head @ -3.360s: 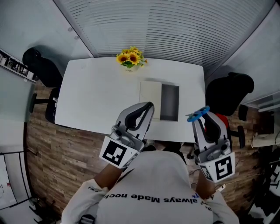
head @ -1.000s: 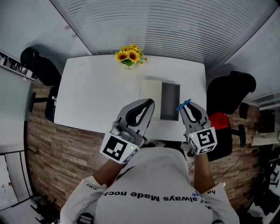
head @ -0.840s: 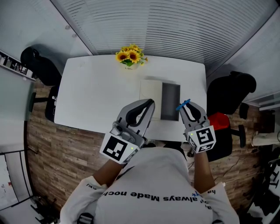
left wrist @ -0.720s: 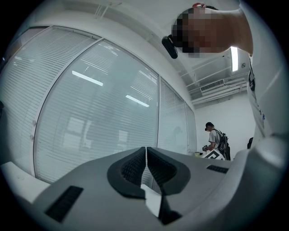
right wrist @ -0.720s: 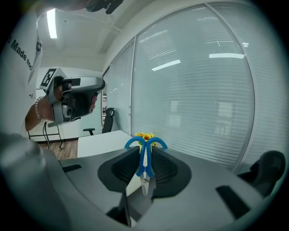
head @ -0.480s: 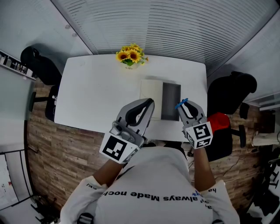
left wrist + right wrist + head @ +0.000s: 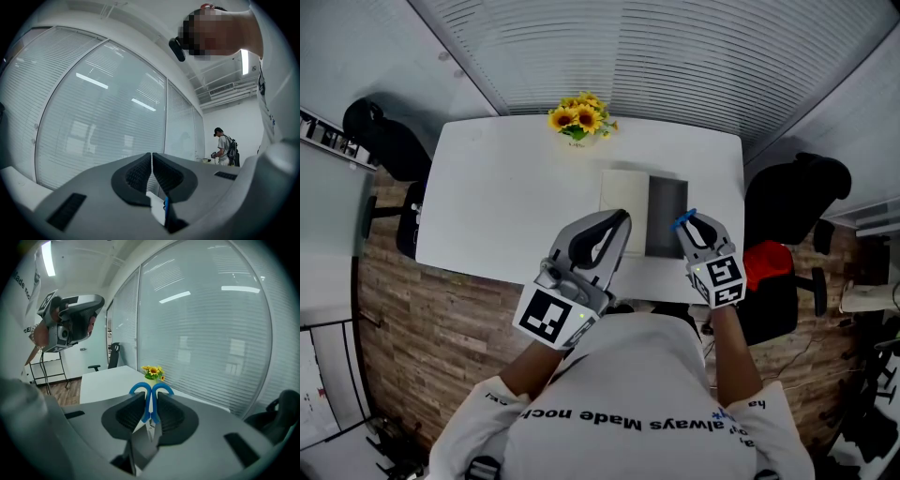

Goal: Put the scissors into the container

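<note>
The right gripper [image 7: 686, 223] is clamped on the scissors [image 7: 682, 220]. In the right gripper view its jaws stand only a narrow gap apart, with both pads pressing the blue shanks of the scissors [image 7: 148, 407] from either side. The two blue finger loops stick out past the tips of the right gripper [image 7: 151, 397], and the metal blades run back between the jaws toward the camera, closed together.

From the head view, the scissors hang at the container's [image 7: 666, 211] near right corner, with the loops over its right edge. Whether they touch it cannot be told. The container is a dark grey open tray on the white table [image 7: 506, 187], with a pale flat panel [image 7: 623, 197] touching its left side.

The left gripper [image 7: 619, 220] is empty and closed. In the left gripper view its pads meet along a thin line at the tips [image 7: 152, 157], with nothing between them. It sits just left of the container's near end, over the near edge of the panel, and well apart from the scissors.

Sunflowers [image 7: 578, 120] stand beyond the container's far end, near the far edge of the table.
</note>
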Tool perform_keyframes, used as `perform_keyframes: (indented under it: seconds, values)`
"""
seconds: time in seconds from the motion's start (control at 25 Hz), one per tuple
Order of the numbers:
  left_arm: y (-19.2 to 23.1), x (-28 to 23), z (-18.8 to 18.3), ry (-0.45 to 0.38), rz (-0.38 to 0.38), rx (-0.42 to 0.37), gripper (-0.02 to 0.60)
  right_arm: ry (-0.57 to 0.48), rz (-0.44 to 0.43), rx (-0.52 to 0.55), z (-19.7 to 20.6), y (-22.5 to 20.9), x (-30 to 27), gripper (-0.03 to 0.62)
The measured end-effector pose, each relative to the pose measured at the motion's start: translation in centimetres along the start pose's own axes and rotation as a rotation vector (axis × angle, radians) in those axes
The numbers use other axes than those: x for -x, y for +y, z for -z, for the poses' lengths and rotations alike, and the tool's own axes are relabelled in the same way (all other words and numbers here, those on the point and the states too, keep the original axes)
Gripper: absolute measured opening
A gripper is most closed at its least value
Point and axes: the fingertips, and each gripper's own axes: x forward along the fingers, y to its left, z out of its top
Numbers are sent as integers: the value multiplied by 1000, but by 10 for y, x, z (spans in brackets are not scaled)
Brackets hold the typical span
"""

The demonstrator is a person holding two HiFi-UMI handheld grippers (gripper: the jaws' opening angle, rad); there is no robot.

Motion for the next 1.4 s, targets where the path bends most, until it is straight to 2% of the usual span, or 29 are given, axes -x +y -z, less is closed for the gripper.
perform_keyframes:
  seconds: [1.4]
  values:
    - [3, 6, 0, 0, -13, 7, 28, 243, -59, -5, 96, -9, -70, 91]
